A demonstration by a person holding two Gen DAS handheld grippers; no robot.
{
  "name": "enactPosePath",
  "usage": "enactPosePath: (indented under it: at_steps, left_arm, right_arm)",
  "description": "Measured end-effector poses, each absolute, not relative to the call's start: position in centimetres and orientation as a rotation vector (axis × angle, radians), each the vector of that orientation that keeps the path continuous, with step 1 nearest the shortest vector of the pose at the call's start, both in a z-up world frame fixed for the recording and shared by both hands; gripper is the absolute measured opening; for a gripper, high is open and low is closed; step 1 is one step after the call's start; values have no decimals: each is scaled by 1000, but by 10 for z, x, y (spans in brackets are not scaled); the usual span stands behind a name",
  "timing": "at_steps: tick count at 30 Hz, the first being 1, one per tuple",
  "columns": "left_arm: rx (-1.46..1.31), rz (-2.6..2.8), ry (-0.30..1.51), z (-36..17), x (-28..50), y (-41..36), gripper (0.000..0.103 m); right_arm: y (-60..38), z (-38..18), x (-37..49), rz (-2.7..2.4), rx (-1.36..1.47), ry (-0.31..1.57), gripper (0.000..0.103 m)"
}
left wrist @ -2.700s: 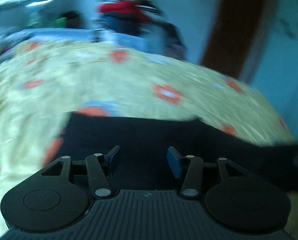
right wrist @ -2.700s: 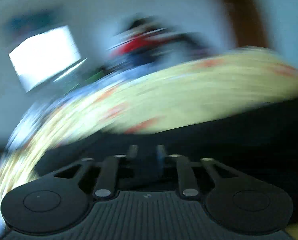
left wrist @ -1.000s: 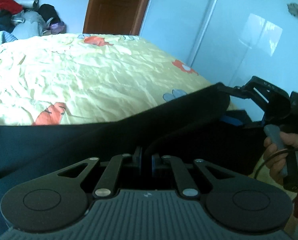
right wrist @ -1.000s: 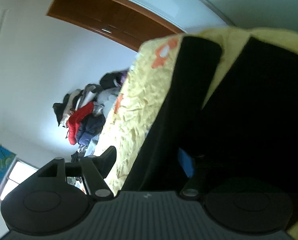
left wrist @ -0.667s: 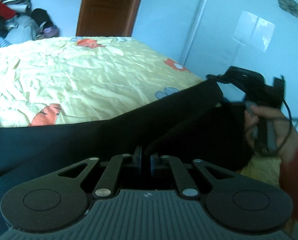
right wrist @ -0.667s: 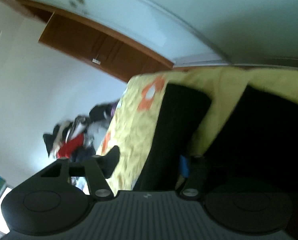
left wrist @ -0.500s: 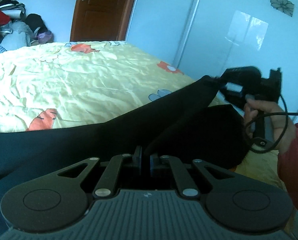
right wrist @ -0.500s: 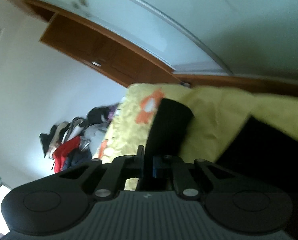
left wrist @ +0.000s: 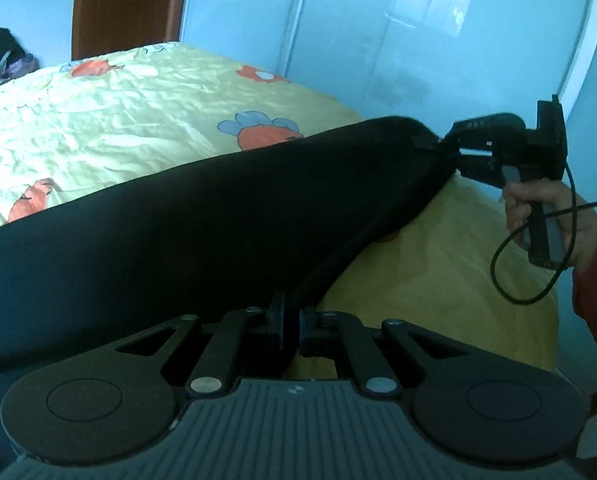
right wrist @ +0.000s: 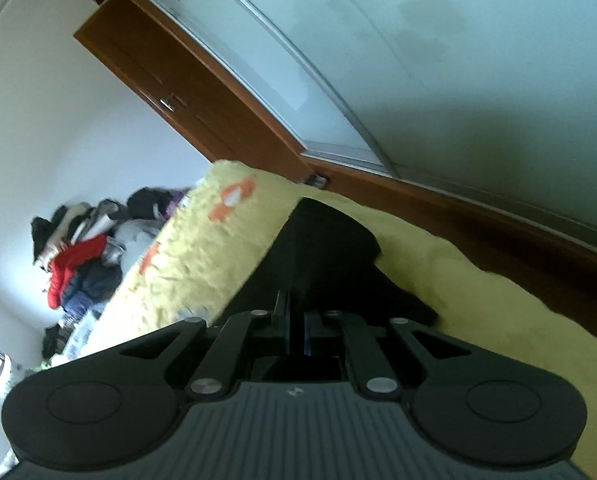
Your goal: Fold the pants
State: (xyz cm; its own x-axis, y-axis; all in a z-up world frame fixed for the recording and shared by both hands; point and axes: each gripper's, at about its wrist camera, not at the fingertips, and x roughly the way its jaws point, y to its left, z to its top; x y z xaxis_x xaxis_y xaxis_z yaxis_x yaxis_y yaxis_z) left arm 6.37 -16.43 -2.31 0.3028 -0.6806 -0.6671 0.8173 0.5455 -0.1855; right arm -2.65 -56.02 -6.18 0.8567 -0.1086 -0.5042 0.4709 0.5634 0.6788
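The black pants (left wrist: 202,216) stretch in a wide band over the yellow bed. My left gripper (left wrist: 292,322) is shut on a near edge of the cloth. My right gripper (left wrist: 444,146) shows at the right of the left wrist view, held by a hand, shut on the far end of the pants and holding it taut above the bed. In the right wrist view the right gripper (right wrist: 295,320) is shut on black cloth (right wrist: 322,248) that runs away over the bedspread.
The yellow bedspread (left wrist: 110,108) has orange and blue prints. A brown door (left wrist: 126,4) and a pale sliding wardrobe (left wrist: 418,32) stand behind. A pile of clothes (right wrist: 82,256) lies past the bed's far end. A cable (left wrist: 530,264) hangs from the right gripper.
The right gripper closed on the pant end and pulled it up and out to the right. The cloth between the two grippers has drawn taut. The left gripper stayed shut.
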Motion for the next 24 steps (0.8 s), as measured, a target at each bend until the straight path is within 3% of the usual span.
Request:
enactPosePath:
  at_steps: [5,6,8,10,12,15,17,21,24]
  left_arm:
    - [221,-1006,784,-29,67,-164,8]
    - [211,-1006,789,-29,68,-163,19]
    - [197,-1003,809,-26,70,-162,24]
    - [198,-1002,820,-19,69,-159,57]
    - [177,-1009,812,-9,66,-150,69]
    - [111,-1045,787,9,71,-138,71]
    - [69,-995,765,18,83,-132,72]
    - [152,-752,769,9,109,-135,70]
    - [227,-665,782,-10,131,-145,71]
  right_arm:
    - [-553,-62,-39,-368,898,488,6]
    - [-553,-65,-41,-369,904,502,7]
    - [-556,-68,-50,-396,938,485,7]
    - [-556,-63,-59,-483,935,435,8]
    - [-549,-49,-66,-610,826,356,10]
    - [-511,-19,-37,-501,494,345,13]
    - [-479,-11,9,-239,270,541,25]
    - [-413,-20,76,106,-2,786,25]
    - [-394,-38,111,138,-139,817,30]
